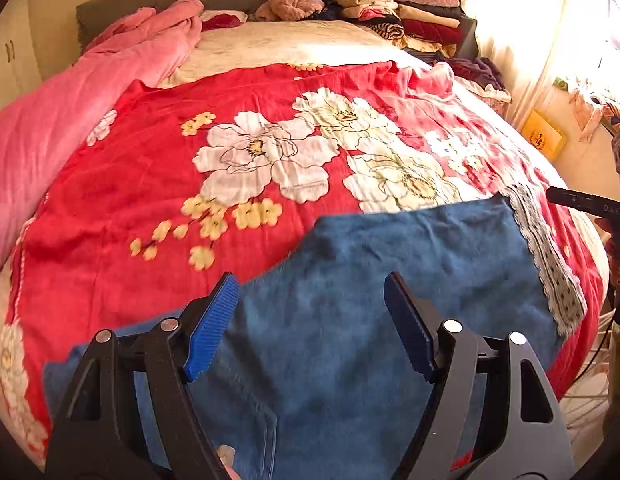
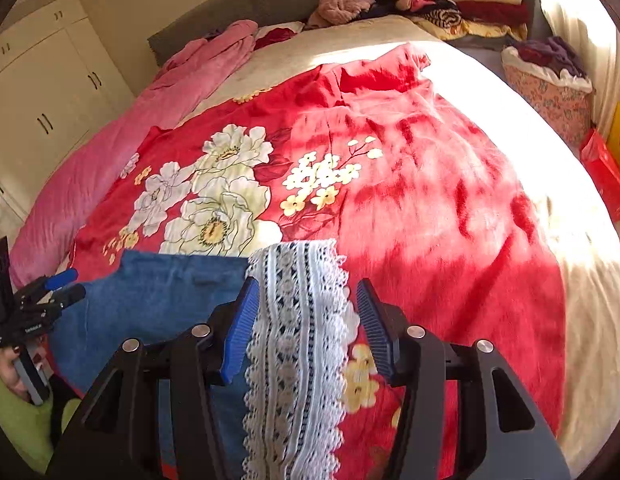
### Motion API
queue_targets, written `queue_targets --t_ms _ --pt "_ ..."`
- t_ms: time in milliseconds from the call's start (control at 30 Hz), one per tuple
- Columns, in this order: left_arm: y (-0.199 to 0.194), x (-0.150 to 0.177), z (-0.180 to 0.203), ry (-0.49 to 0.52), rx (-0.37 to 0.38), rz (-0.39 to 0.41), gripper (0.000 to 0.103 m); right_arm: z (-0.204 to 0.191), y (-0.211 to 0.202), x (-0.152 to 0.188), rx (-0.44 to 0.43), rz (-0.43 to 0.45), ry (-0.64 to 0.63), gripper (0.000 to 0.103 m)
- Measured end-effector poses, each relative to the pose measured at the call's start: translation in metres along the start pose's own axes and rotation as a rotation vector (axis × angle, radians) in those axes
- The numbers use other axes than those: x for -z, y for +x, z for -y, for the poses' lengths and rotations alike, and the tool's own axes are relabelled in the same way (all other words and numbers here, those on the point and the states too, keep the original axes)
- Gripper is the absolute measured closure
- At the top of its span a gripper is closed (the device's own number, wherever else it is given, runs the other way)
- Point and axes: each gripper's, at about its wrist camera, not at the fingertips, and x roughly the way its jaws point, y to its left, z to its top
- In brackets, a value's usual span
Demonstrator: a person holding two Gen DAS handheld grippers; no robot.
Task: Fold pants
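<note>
The blue pants (image 1: pixel 390 280) are lying flat on the red floral blanket (image 1: pixel 170 160), directly under both hand-held grippers. The left hand-held gripper (image 1: pixel 310 320) is hovering wide open; the right hand-held gripper (image 2: pixel 308 320) is straddling the lace hem (image 2: pixel 298 320), jaws wide. Bare blanket is stretching ahead.

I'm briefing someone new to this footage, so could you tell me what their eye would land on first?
The red floral blanket covering most of the bed dominates. At its near edge lie the blue pants, with a white lace trim at their right end between the open right tool. Folded clothes are stacked at the far right corner.
</note>
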Motion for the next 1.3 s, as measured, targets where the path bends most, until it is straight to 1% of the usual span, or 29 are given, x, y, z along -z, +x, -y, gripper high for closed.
queue_targets --t_ms 67,167,200,233,267,300,333,367,400,467,567,633,667,700,733,800,833,900,1000,1033,1067,1100,1133,1167,1200,1233,1267,1300 --pt "0.019 -0.009 -0.001 -0.007 0.004 -0.024 0.035 0.005 0.016 -0.007 -0.016 -0.027 0.007 0.054" --pt "0.049 -0.016 -0.005 -0.016 0.002 -0.063 0.035 0.005 0.035 -0.006 -0.029 -0.066 -0.001 0.054" --pt "0.061 -0.016 -0.007 -0.025 0.010 -0.081 0.035 0.004 0.039 -0.004 -0.032 -0.077 -0.007 0.054" --pt "0.068 -0.016 -0.009 -0.035 0.022 -0.094 0.035 0.003 0.044 -0.001 -0.035 -0.089 -0.016 0.056" --pt "0.075 -0.015 -0.010 -0.045 0.033 -0.114 0.043 0.000 0.048 0.003 -0.045 -0.103 -0.037 0.067" --pt "0.081 -0.013 -0.011 -0.049 0.038 -0.132 0.054 -0.003 0.050 0.007 -0.043 -0.108 -0.062 0.070" --pt "0.084 -0.009 -0.008 -0.041 0.046 -0.135 0.070 -0.006 0.050 0.011 -0.037 -0.102 -0.090 0.074" --pt "0.083 -0.007 -0.003 -0.028 0.059 -0.131 0.093 -0.009 0.049 0.012 -0.039 -0.095 -0.103 0.081" --pt "0.080 -0.006 0.002 -0.013 0.070 -0.129 0.097 -0.011 0.044 0.013 -0.043 -0.085 -0.113 0.084" --pt "0.067 -0.008 0.013 0.037 0.034 -0.102 0.098 -0.019 0.029 0.012 -0.026 -0.037 -0.157 0.086" --pt "0.049 -0.021 0.016 0.057 0.003 -0.035 0.098 -0.028 0.007 -0.001 -0.005 0.045 -0.225 0.087" --pt "0.048 -0.031 0.017 0.064 -0.006 -0.027 0.098 -0.035 0.006 -0.011 0.060 0.069 -0.287 0.087" --pt "0.053 -0.034 0.018 0.064 -0.012 -0.031 0.098 -0.038 0.011 -0.016 0.103 0.067 -0.317 0.087" --pt "0.059 -0.035 0.020 0.072 -0.023 -0.037 0.098 -0.039 0.017 -0.017 0.128 0.057 -0.332 0.087" --pt "0.069 -0.033 0.025 0.093 -0.055 -0.052 0.098 -0.042 0.027 -0.019 0.156 0.037 -0.351 0.087" --pt "0.087 -0.024 0.024 0.092 -0.070 -0.088 0.098 -0.042 0.048 -0.014 0.203 -0.006 -0.386 0.087" --pt "0.092 -0.021 0.024 0.083 -0.067 -0.093 0.098 -0.039 0.058 -0.010 0.215 -0.028 -0.391 0.086" --pt "0.095 -0.017 0.022 0.083 -0.068 -0.077 0.096 -0.033 0.070 -0.004 0.218 -0.045 -0.376 0.085" --pt "0.091 -0.017 0.020 0.091 -0.078 -0.069 0.088 -0.035 0.072 -0.001 0.248 -0.028 -0.379 0.080" --pt "0.089 -0.017 0.017 0.082 -0.081 -0.072 0.082 -0.037 0.069 -0.001 0.278 -0.021 -0.394 0.073" --pt "0.087 -0.017 0.015 0.072 -0.081 -0.075 0.076 -0.040 0.065 -0.002 0.316 -0.009 -0.406 0.060" --pt "0.082 -0.017 0.010 0.051 -0.075 -0.077 0.074 -0.040 0.058 -0.002 0.328 -0.001 -0.408 0.057" --pt "0.078 -0.016 0.008 0.039 -0.068 -0.076 0.071 -0.039 0.050 -0.002 0.319 0.009 -0.394 0.057" --pt "0.070 -0.012 0.003 0.024 -0.063 -0.069 0.068 -0.039 0.041 -0.001 0.305 0.021 -0.376 0.052" --pt "0.063 -0.009 0.000 0.014 -0.063 -0.065 0.065 -0.038 0.032 0.001 0.290 0.036 -0.358 0.050" --pt "0.057 -0.006 -0.003 0.006 -0.060 -0.059 0.059 -0.038 0.022 0.004 0.280 0.051 -0.342 0.045" --pt "0.050 -0.004 -0.006 -0.006 -0.053 -0.053 0.051 -0.037 0.012 0.009 0.268 0.063 -0.329 0.044" --pt "0.040 0.000 -0.012 -0.029 -0.039 -0.043 0.048 -0.037 0.004 0.015 0.259 0.071 -0.319 0.044"
